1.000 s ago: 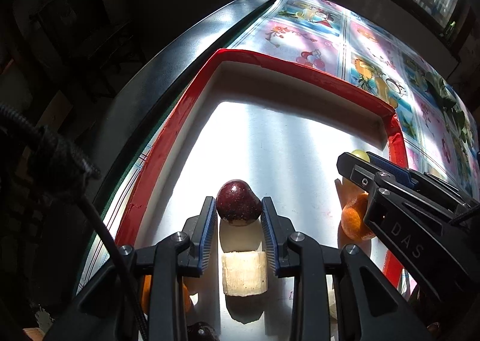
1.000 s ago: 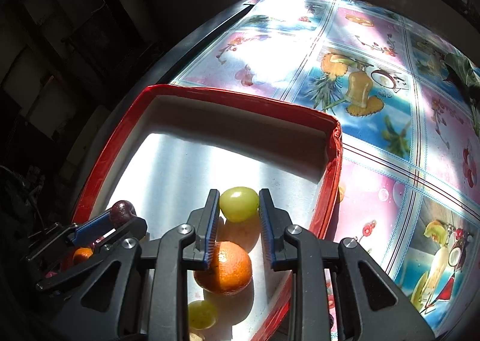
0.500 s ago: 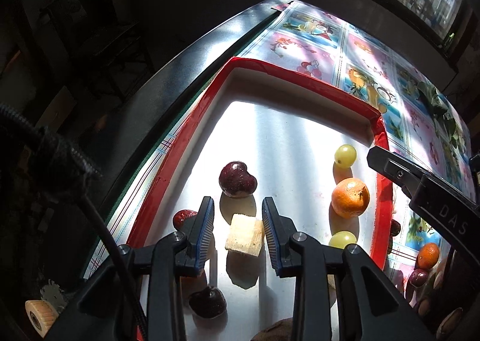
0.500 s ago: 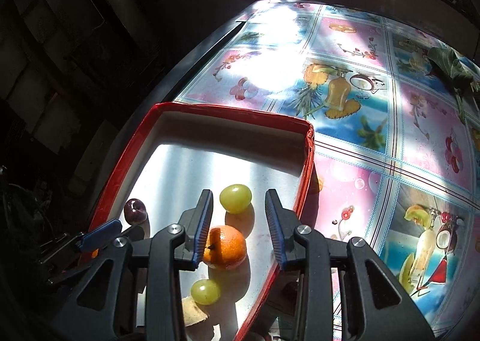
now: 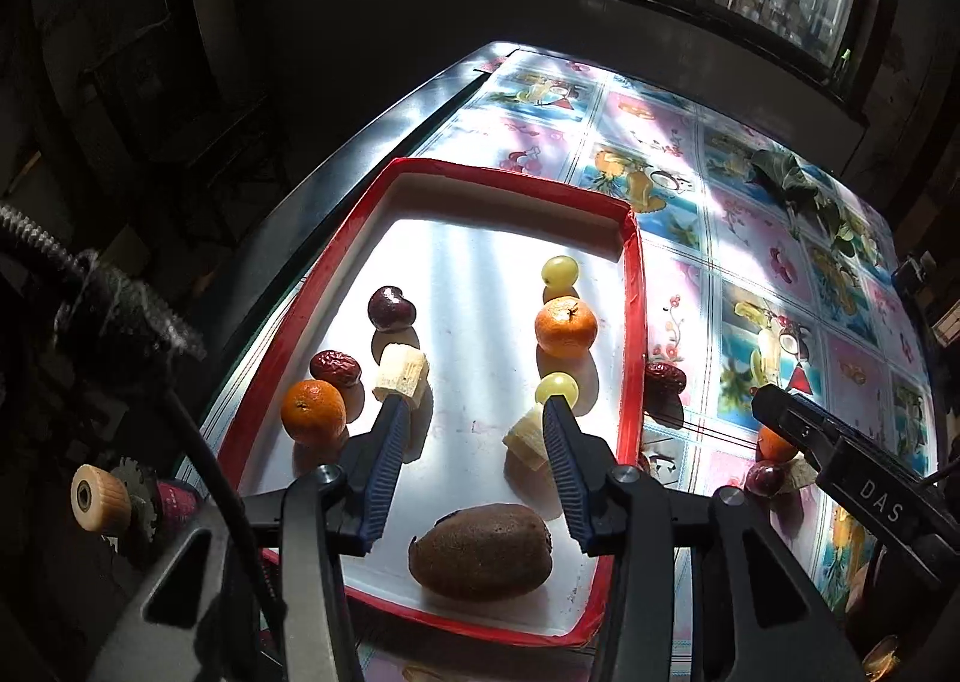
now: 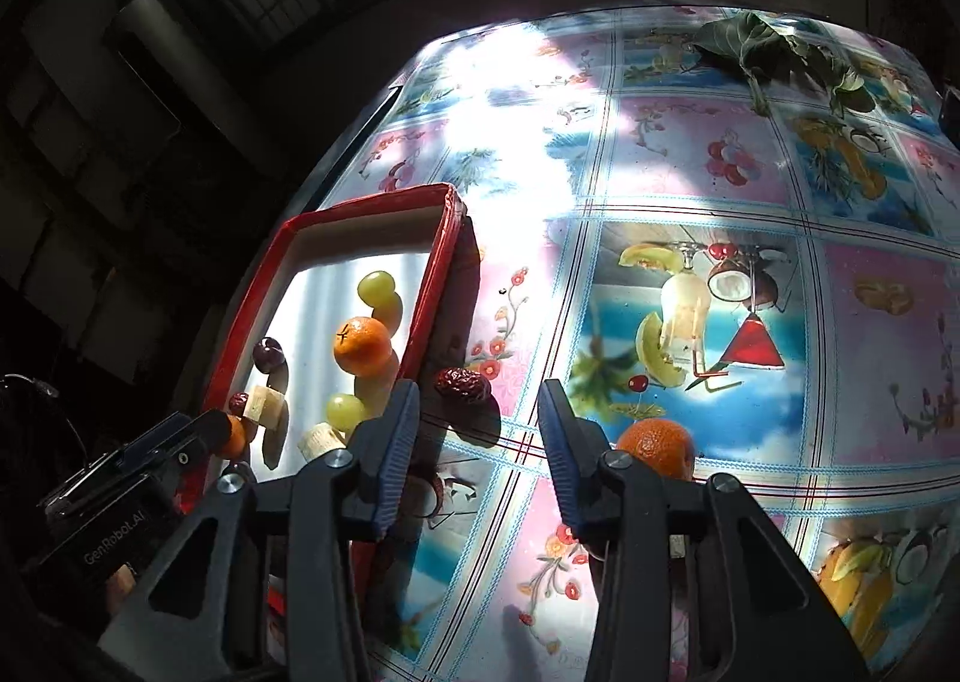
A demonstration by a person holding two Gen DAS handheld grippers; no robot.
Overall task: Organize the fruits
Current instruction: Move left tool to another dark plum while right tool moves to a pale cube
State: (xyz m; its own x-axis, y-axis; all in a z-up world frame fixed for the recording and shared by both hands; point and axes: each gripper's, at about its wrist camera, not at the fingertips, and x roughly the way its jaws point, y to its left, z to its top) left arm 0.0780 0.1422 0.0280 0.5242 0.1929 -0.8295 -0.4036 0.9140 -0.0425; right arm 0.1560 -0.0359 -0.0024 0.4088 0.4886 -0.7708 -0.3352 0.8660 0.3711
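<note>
A red-rimmed white tray (image 5: 510, 178) (image 6: 432, 286) holds a dark cherry (image 5: 390, 309), a red date (image 5: 336, 367), two oranges (image 5: 313, 411) (image 5: 566, 327), two green grapes (image 5: 560, 269) (image 5: 557, 387), two banana pieces (image 5: 401, 372) (image 5: 525, 436) and a kiwi (image 5: 480, 551). My left gripper (image 5: 474, 406) hangs above the tray's near half, jaws opening, nothing between them. My right gripper (image 6: 478, 391) is over the tablecloth right of the tray, jaws opening and empty. A red date (image 6: 462, 384) lies on the cloth just beyond its left fingertip, an orange (image 6: 657, 445) beside its right finger.
A cherry (image 5: 765, 479) and a banana piece (image 5: 801, 472) lie on the fruit-print tablecloth near the right gripper. Green leaves (image 6: 768, 46) sit at the table's far side. The table's left edge (image 5: 372, 142) drops into dark space.
The left jaws let go of the cherry and the right jaws let go of a green grape. Both grippers pulled back and up with jaws widening. The right one swung off the tray over the cloth.
</note>
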